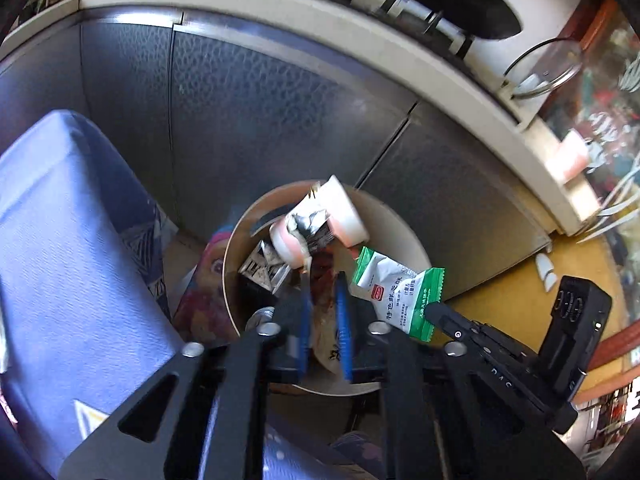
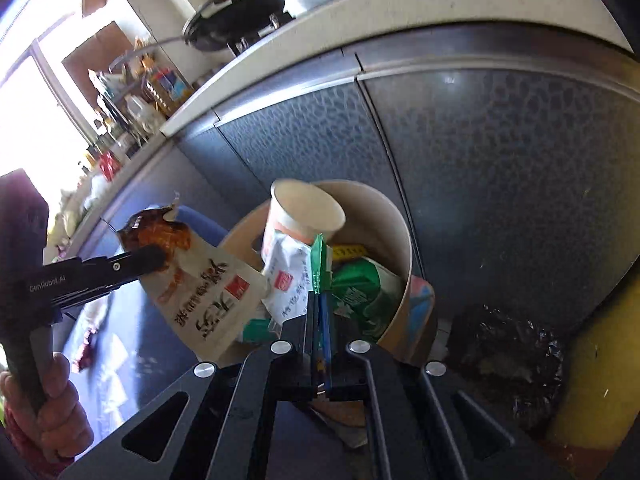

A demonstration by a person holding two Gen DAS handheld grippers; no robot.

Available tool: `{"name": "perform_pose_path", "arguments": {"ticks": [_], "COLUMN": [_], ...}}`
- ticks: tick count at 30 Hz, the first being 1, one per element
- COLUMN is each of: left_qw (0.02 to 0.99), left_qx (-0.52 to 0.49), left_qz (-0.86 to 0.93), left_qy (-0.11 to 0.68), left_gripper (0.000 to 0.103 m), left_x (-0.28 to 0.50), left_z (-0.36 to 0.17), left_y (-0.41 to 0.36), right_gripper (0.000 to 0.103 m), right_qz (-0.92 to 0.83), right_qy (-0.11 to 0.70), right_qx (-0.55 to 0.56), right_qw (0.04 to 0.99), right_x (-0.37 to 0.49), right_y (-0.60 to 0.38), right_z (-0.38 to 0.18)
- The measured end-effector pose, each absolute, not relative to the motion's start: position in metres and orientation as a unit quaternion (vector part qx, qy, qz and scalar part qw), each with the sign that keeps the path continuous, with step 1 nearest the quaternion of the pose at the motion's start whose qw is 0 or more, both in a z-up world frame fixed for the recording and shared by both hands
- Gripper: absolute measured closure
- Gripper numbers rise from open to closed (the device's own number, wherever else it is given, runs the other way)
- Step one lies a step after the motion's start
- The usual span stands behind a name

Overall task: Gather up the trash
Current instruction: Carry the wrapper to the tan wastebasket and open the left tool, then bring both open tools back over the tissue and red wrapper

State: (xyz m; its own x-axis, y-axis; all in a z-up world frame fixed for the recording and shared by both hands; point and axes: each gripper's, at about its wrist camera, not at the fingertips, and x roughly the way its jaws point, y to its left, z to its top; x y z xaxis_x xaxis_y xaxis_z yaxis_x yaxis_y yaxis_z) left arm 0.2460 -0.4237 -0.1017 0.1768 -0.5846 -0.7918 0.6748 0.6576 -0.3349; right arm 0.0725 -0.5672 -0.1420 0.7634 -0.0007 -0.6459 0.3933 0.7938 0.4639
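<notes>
Green-and-white wrapper (image 1: 396, 294) is pinched by its green end in the closed right gripper (image 2: 320, 312), over the round bin (image 2: 400, 240). Beige snack pouch (image 2: 208, 292) sits between the part-open left gripper (image 1: 323, 320) pads, beside the bin rim.

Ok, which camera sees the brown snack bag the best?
The right wrist view. There the brown snack bag shows nearly whole, print and torn top, at the tip of the left gripper by the bin. The left wrist view catches only a narrow strip of it between that gripper's blue pads.
</notes>
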Motion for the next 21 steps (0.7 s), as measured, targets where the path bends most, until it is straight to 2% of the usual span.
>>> {"name": "perform_pose_path", "arguments": {"ticks": [1, 2, 3, 4, 11, 21], "left_qw": [0.765, 0.767, 0.768, 0.766, 0.782, 0.824], "left_qx": [0.053, 0.061, 0.066, 0.072, 0.071, 0.059], "left_qz": [-0.403, -0.393, -0.391, -0.394, -0.4, -0.376], "left_qy": [0.501, 0.504, 0.503, 0.502, 0.472, 0.419], "left_gripper": [0.043, 0.038, 0.038, 0.037, 0.036, 0.035], "left_x": [0.248, 0.248, 0.248, 0.246, 0.225, 0.167], "left_z": [-0.109, -0.115, -0.117, -0.119, -0.095, -0.052], "left_y": [-0.428, -0.431, -0.433, -0.434, -0.42, -0.352], "right_gripper": [0.086, 0.074, 0.045, 0.039, 0.039, 0.039], "right_qz": [-0.111, -0.114, -0.122, -0.131, -0.149, -0.128], "right_qy": [0.333, 0.334, 0.326, 0.308, 0.277, 0.246], "right_qx": [0.302, 0.304, 0.307, 0.307, 0.309, 0.344], "right_qw": [0.886, 0.885, 0.886, 0.891, 0.898, 0.897], "right_x": [0.076, 0.077, 0.073, 0.068, 0.051, 0.011], "right_y": [-0.567, -0.568, -0.569, -0.568, -0.566, -0.539], "right_z": [-0.146, -0.149, -0.15, -0.148, -0.134, -0.105]}}
